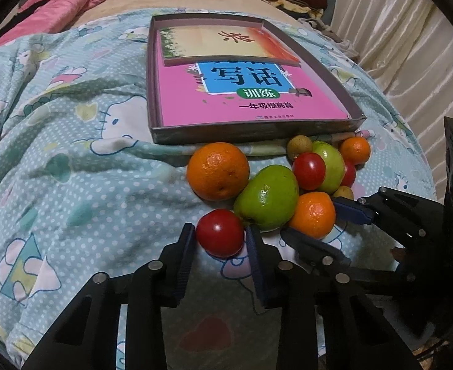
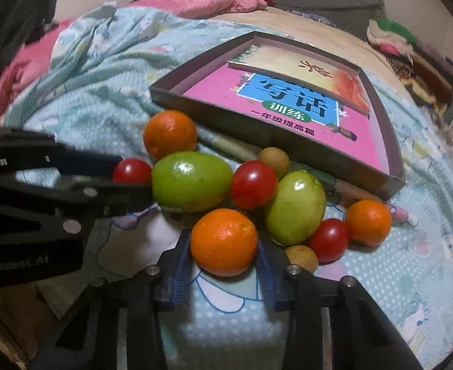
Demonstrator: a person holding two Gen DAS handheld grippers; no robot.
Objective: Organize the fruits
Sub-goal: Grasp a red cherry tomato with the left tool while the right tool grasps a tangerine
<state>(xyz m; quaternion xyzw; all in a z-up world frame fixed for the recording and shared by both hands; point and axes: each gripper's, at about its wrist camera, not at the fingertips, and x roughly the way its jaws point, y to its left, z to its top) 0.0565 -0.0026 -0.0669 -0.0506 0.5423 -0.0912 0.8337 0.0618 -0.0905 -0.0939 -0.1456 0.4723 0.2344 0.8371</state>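
Right wrist, orange (image 2: 224,242) between jaws, green fruit (image 2: 295,207) crowding

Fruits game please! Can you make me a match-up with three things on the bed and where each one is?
Things:
1. red tomato
2. orange
3. pink book

Places:
A. between the right gripper's fingers
B. inside the shallow box
C. between the left gripper's fingers

Pairs: 1-C, 2-A, 3-B
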